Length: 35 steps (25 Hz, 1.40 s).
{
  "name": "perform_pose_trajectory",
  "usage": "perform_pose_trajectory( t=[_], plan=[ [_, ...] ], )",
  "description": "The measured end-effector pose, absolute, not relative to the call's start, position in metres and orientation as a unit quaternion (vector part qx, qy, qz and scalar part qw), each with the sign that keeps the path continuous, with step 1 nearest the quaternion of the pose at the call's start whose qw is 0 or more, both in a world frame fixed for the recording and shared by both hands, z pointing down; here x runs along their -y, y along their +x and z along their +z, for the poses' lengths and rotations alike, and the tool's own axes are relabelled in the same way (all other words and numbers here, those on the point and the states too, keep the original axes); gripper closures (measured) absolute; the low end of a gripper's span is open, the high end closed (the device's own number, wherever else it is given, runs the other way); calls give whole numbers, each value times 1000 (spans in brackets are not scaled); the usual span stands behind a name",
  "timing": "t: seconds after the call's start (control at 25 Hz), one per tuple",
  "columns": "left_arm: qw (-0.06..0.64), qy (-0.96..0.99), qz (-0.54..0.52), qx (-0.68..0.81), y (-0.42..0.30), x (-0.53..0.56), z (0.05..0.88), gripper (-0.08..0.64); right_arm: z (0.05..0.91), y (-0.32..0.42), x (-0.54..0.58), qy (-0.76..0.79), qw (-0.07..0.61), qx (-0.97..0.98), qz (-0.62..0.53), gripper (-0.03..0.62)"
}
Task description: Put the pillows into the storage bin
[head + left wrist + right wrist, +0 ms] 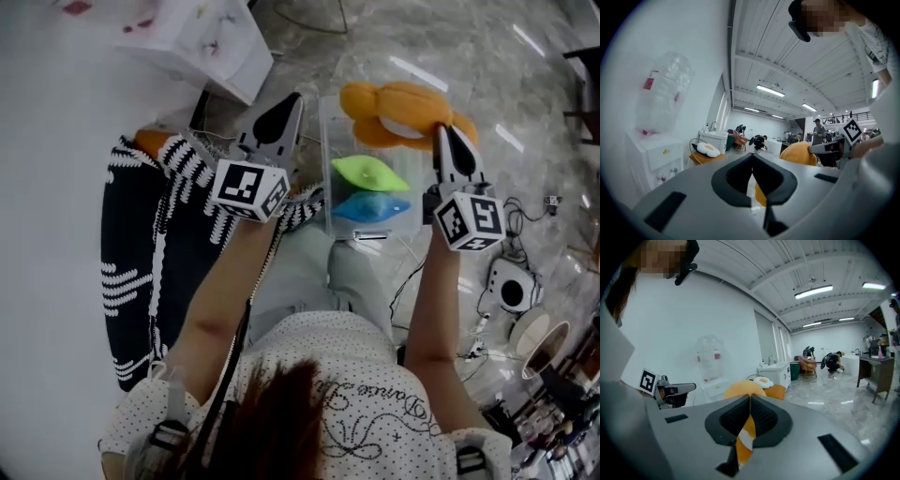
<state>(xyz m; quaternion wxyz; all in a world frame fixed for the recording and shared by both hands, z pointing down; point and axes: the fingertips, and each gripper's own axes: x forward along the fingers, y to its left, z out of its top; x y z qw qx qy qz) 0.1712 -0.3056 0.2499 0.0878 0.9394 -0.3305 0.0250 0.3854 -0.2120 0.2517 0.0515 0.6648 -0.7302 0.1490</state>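
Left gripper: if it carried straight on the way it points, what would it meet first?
Nothing close, it seems. Beyond the left gripper its own view shows open floor; the orange pillow sits just right of that line, though depth is hard to judge.

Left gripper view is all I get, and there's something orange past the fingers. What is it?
Observer: It's an orange pillow. The head view shows it at the far end of a clear storage bin.
Operator: Who's holding it?
Observer: The right gripper. Its own view shows orange-and-white fabric pinched between its fingers.
Operator: Is the bin empty?
Observer: No. A green pillow and a blue pillow already lie inside, side by side.
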Motion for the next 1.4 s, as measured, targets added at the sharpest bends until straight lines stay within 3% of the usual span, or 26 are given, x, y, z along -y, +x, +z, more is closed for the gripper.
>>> perform_pose_trajectory(
  t=[0.4,0.92,1.4],
  plan=[
    [127,935,60,327,198,355,336,557,346,412,263,664,60,716,205,574],
    [213,897,82,378,220,350,528,557,578,414,279,599,69,744,287,571],
    [234,892,109,372,228,323,661,557,760,433,277,592,141,730,312,571]
  ],
)
